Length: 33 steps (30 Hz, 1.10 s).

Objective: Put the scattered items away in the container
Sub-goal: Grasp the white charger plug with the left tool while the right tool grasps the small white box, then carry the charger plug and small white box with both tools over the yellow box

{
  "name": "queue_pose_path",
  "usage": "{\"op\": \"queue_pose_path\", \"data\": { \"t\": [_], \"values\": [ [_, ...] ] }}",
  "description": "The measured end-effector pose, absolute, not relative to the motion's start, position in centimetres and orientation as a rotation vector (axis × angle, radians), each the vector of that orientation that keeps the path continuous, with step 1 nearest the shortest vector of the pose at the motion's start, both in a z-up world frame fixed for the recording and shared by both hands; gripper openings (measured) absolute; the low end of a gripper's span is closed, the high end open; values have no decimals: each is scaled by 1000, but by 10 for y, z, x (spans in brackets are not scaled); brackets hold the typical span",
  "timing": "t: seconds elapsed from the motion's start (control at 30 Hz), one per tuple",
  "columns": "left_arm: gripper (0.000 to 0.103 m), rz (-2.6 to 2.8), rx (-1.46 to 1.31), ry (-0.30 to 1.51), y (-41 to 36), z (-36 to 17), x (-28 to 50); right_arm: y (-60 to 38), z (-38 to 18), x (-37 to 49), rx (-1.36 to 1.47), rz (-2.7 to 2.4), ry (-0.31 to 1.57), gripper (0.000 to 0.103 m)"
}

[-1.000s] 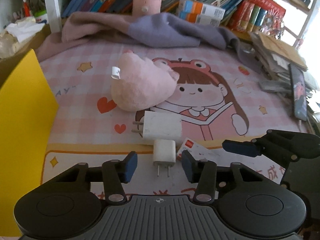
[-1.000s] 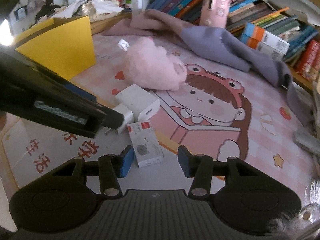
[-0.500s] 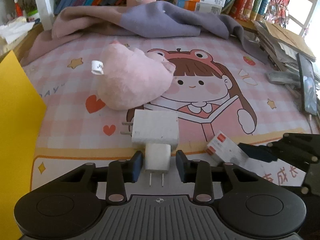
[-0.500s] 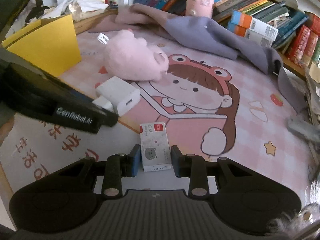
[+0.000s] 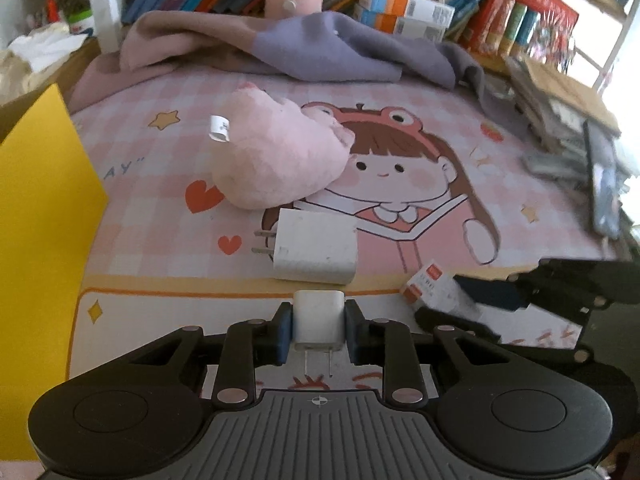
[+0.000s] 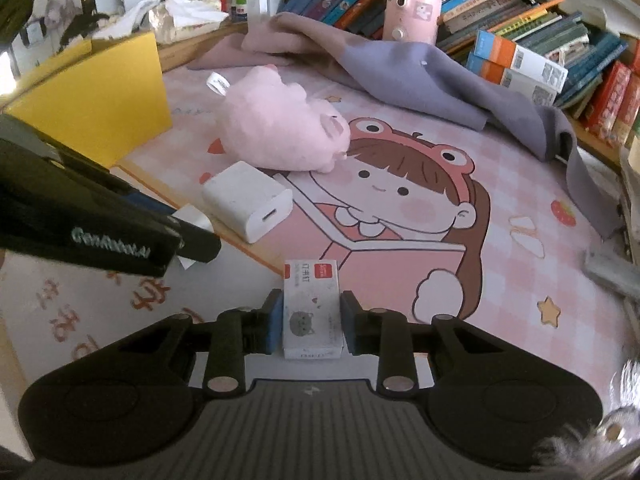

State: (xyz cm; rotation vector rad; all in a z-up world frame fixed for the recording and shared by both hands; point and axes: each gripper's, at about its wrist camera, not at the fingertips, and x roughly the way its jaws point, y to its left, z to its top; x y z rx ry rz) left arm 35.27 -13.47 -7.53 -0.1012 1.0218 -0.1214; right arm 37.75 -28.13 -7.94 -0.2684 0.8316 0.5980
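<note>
My left gripper is shut on a small white plug charger, its two prongs pointing back toward the camera. Just beyond it lies a bigger white charger, and behind that a pink plush toy. My right gripper is shut on a small white box with a red label and a cat picture. In the right wrist view the big charger and the plush toy lie ahead to the left. The yellow container stands at the left; its wall also shows in the right wrist view.
Everything lies on a pink cartoon desk mat. A purple-and-mauve cloth is bunched at the back, in front of rows of books and a pink bottle. A stack of papers and a phone sit at the right.
Both grippers moved forward over their objects and closed: the left onto the small charger, the right onto the small box. Both were open and short of them before.
</note>
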Motion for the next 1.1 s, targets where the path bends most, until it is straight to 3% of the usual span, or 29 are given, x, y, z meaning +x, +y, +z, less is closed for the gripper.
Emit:
{"op": "queue_pose_path", "data": {
  "t": [0.47, 1.1],
  "values": [
    [25, -186, -175, 960, -122, -24, 302, -303, -28, 343, -92, 638, 860, 28],
    [25, -328, -279, 863, -97, -1, 241, -286, 13, 276, -164, 586, 798, 28]
  ]
}}
